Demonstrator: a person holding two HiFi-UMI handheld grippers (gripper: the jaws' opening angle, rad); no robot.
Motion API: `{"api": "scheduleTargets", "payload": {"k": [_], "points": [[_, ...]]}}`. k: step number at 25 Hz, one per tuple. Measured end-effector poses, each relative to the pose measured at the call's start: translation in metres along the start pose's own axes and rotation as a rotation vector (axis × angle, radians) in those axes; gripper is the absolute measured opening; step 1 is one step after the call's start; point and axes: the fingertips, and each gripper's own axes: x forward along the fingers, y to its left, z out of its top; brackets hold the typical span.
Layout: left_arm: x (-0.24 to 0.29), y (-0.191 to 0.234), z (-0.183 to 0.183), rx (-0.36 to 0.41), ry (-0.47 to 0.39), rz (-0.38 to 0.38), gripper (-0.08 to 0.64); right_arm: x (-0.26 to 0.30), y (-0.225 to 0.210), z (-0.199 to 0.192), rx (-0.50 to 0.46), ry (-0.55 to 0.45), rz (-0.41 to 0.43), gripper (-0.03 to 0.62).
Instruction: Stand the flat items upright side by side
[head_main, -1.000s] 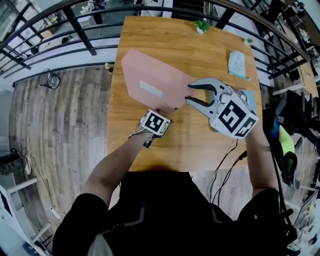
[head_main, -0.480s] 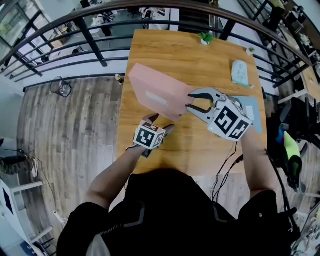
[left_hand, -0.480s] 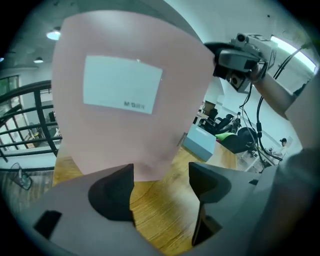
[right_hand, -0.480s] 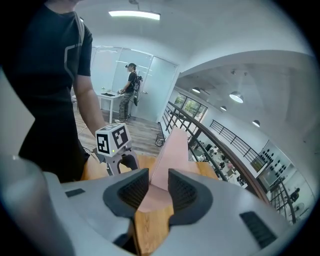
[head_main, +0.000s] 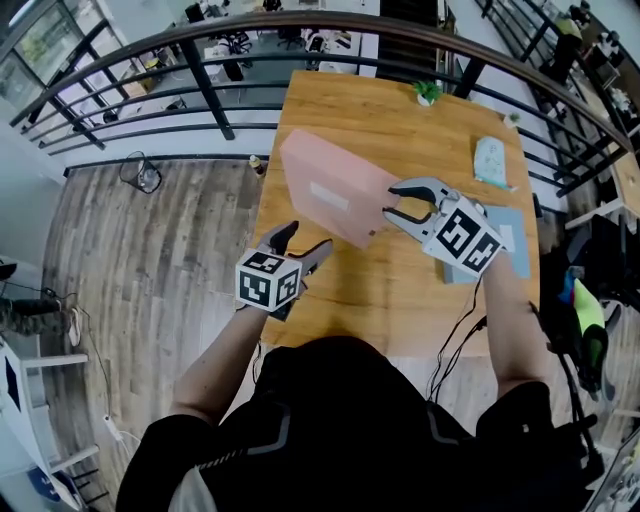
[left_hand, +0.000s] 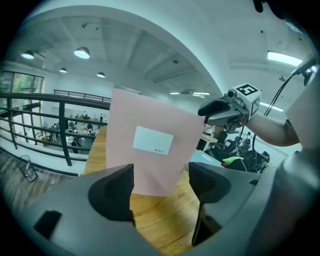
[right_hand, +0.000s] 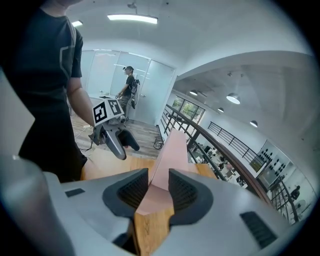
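Right now the right tool (head_main: 390, 212) is clamping its ribbed pads on the near right corner of the flat pink rectangular folder with a white label (head_main: 330, 195). The pink folder is tilting up over the middle of the wooden counter (head_main: 400, 130), and whether its lower edge is touching the wood I cannot tell. To do this step well, the folder probably needs bringing fully vertical with one long edge seated on the counter. A pinch at a single corner is likely letting so thin a thing swing or bow, so the free side is asking for support. The left tool (head_main: 303, 240) is hanging over the near left edge of the counter with its jaws wide apart and nothing between them, well clear of the folder. It looks best placed to steady the left face. A light blue flat sheet (head_main: 515, 240) is lying at the right, partly under the right tool, and a pale patterned flat packet (head_main: 489, 160) is lying farther off. Both are flat on the wood, awaiting their turn beside the pink folder.
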Motion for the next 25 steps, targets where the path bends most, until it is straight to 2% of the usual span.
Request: {"api": "scheduleTargets", "payload": {"k": [3,4,7,9,11,13,16,19,25], "points": [[-0.021,0.012,0.012,-0.026,-0.058,0.043,0.361,-0.001,0.001,0.0,-0.002,-0.007,0.001,0.145],[-0.028,0.016,0.015,-0.036,-0.075,0.056,0.36,-0.002,0.001,0.0,0.002,-0.017,-0.002,0.167],[-0.048,0.028,0.021,-0.04,-0.108,0.094,0.36,-0.007,-0.003,0.002,0.048,-0.079,-0.032,0.194],[-0.06,0.034,0.025,-0.037,-0.13,0.109,0.36,-0.012,-0.01,0.001,0.107,-0.134,-0.074,0.25],[-0.072,0.04,0.029,-0.037,-0.154,0.121,0.36,-0.012,-0.014,-0.004,0.167,-0.17,-0.11,0.339],[-0.085,0.047,0.031,-0.038,-0.176,0.148,0.36,-0.006,-0.013,-0.013,0.212,-0.176,-0.13,0.362],[-0.105,0.049,0.037,-0.029,-0.222,0.166,0.36,0.004,-0.01,-0.031,0.327,-0.196,-0.145,0.371],[-0.12,0.049,0.044,0.012,-0.241,0.164,0.36,0.015,-0.007,-0.045,0.439,-0.221,-0.143,0.371],[-0.139,0.057,0.056,0.046,-0.263,0.189,0.361,0.038,-0.004,-0.064,0.521,-0.203,-0.16,0.371]]}}
